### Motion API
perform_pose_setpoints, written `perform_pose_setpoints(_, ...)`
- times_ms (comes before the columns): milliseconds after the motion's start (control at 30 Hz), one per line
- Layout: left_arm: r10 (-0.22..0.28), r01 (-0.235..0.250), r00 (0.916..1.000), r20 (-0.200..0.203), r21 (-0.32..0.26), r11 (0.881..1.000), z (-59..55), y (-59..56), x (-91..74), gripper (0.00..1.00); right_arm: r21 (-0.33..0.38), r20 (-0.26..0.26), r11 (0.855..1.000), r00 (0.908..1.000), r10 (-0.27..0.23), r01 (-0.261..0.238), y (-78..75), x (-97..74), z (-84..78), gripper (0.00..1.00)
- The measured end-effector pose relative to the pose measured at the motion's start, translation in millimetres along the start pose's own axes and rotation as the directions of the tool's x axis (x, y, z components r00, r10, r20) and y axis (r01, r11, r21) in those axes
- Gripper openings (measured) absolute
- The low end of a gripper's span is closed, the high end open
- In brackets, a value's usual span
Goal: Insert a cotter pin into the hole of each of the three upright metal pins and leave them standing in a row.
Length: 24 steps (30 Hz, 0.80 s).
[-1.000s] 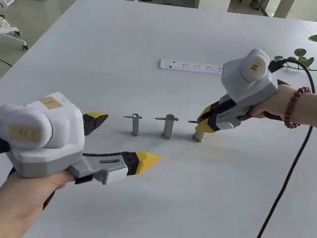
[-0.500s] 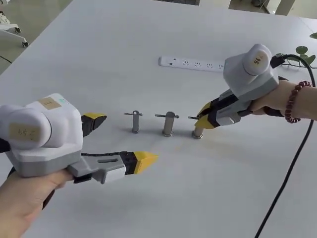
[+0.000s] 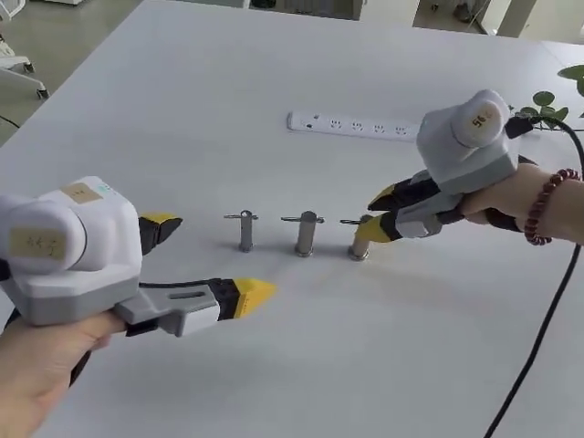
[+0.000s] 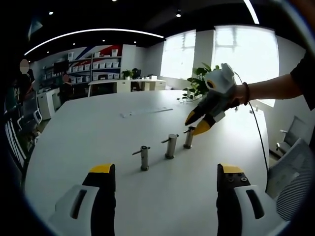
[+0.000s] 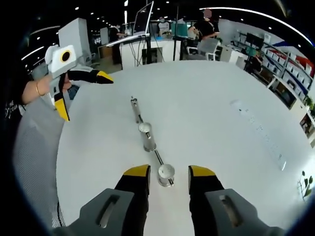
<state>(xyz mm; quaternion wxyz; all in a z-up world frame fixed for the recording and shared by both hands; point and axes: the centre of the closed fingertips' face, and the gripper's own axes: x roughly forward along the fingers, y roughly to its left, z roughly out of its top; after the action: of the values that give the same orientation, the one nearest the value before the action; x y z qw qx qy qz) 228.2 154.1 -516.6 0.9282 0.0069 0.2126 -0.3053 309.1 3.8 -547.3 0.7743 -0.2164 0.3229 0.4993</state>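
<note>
Three metal pins (image 3: 305, 234) standing upright in a row, midway across the white worktop (image 3: 274, 91).

One cotter pin (image 3: 299, 219) is seen crossing the top of each, from the left pin (image 3: 245, 231) to the right pin (image 3: 360, 246). The right gripper (image 3: 376, 215) is held with its jaws parted on either side of the right pin, a gap showing on both sides and nothing gripped. The left gripper (image 3: 208, 257) is held wide open and empty, nearer the near edge and well apart from the row. A power strip (image 3: 351, 126) lies toward the far edge.
</note>
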Motion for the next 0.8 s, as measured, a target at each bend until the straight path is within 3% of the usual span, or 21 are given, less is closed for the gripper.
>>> perform_pose_setpoints(100,0.017,-0.017,0.9999,0.002,-0.014,1.000,1.0,2.2,-0.4,0.84,0.095,0.077,0.995,0.9958,-0.050,0.043,3.8,-6.4,3.0,0.33)
perform_pose_setpoints(233,0.062,-0.063,0.9980,-0.006,-0.031,0.998,0.1,8.3,-1.0,0.82,0.175,0.108,0.981,0.9892,-0.099,0.079,11.1,-14.1,1.3,0.38)
perform_pose_setpoints(267,0.063,-0.063,0.9980,-0.002,-0.027,0.998,1.3,7.9,-0.6,0.82,0.218,0.113,0.971,0.9854,-0.127,0.100,12.2,-16.9,0.3,0.40)
perform_pose_setpoints(367,0.066,-0.066,0.9978,0.005,-0.040,0.997,3.5,6.8,0.4,0.82,0.254,0.133,0.961,0.9803,-0.146,0.109,20.7,-20.9,0.4,0.45)
perform_pose_setpoints(433,0.070,-0.070,0.9976,0.004,-0.042,0.997,4.0,6.1,1.0,0.81,0.311,0.149,0.943,0.9739,-0.171,0.118,26.0,-23.2,0.9,0.47)
perform_pose_setpoints(600,0.124,-0.124,0.9921,-0.019,-0.035,0.992,0.0,10.9,1.0,0.80,0.346,0.150,0.930,0.9711,-0.186,0.124,40.5,-21.7,-5.0,0.51)
perform_pose_setpoints(667,0.125,-0.125,0.9920,-0.018,-0.050,0.991,-0.1,10.8,0.5,0.80,0.357,0.149,0.925,0.9695,-0.194,0.130,44.7,-21.6,-7.0,0.54)
perform_pose_setpoints(800,0.139,-0.140,0.9902,-0.015,-0.052,0.989,0.2,10.7,-2.9,0.80,0.405,0.163,0.903,0.9599,-0.228,0.146,51.1,-24.3,-10.9,0.55)
